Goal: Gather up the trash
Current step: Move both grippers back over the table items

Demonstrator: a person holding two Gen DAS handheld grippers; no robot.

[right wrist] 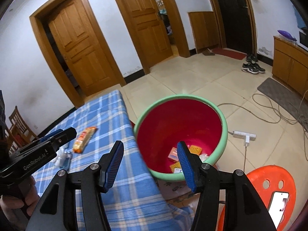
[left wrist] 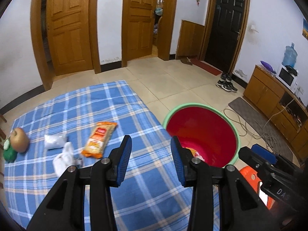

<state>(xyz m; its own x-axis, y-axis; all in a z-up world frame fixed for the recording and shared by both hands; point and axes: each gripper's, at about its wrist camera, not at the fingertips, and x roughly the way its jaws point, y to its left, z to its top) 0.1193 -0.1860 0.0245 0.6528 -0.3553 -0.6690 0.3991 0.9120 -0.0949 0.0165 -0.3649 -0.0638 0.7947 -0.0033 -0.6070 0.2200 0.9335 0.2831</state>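
Two hand-held grippers are in view, both with jaws apart and nothing between them. The left hand-held gripper hangs over the blue checked cloth of the worktop. The right hand-held gripper hangs at the worktop's edge, beside the bin's mouth.

The bin is a red bucket with a pale green rim, standing on the floor just beside the worktop. Several wrappers already lie at its bottom.

Trash left on the worktop: an orange snack packet near the middle, a crumpled white tissue just left of it, and a small white bag behind the tissue. Further left sit a brown gourd-shaped object and something green; whether these are trash is unclear.

The next step is probably picking up the orange packet. It looks flat and slippery, so it would be best pinched across its narrow width near one end, then lifted clear before swinging over the bin.

The room has pale floor tiles, white walls, two wooden doors and a dark door. An orange plastic stool stands beside the bin, and cables trail across the floor.
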